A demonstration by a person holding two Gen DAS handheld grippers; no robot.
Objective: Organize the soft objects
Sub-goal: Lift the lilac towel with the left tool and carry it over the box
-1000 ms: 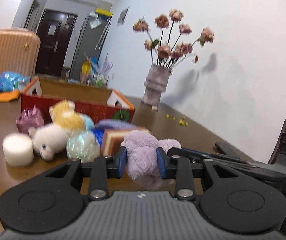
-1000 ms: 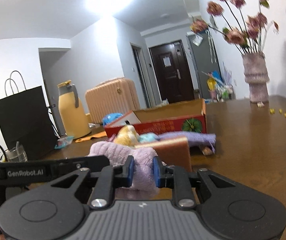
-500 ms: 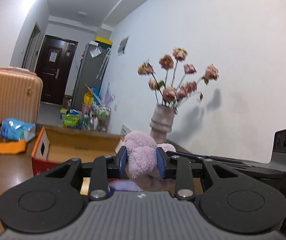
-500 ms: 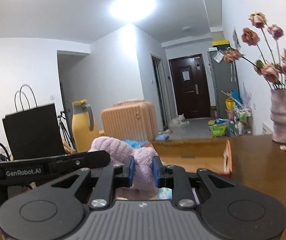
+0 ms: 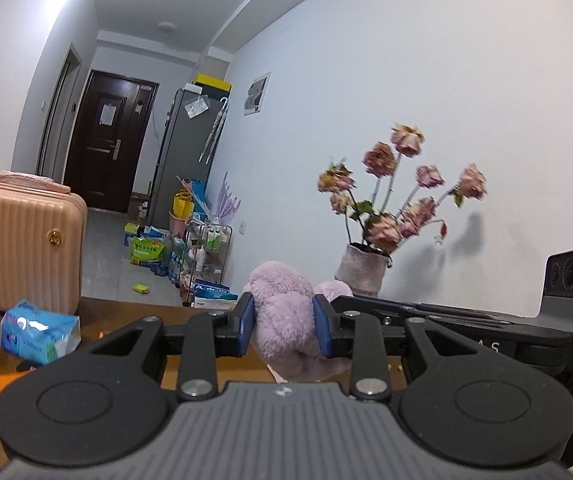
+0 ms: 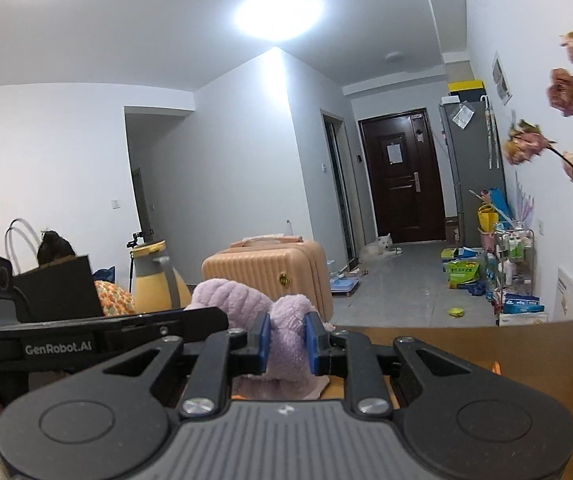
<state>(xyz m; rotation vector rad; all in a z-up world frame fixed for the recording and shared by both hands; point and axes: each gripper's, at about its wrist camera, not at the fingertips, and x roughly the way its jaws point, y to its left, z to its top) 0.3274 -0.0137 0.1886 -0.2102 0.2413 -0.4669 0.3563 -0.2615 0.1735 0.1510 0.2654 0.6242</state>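
Both grippers pinch one lilac plush, the left gripper (image 5: pixel 282 330) on a thick fold and the right gripper (image 6: pixel 286 344) narrow on a thin one, so the plush (image 5: pixel 286 320) hangs clear above the table (image 6: pixel 486 344), vase (image 5: pixel 360 274) at 1 o'clock

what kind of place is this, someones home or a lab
Most likely someone's home, an apartment living and dining area. A dark front door opens onto a hallway with a fridge beside it, a peach suitcase stands on the floor, and a vase of dried roses sits on the wooden table.
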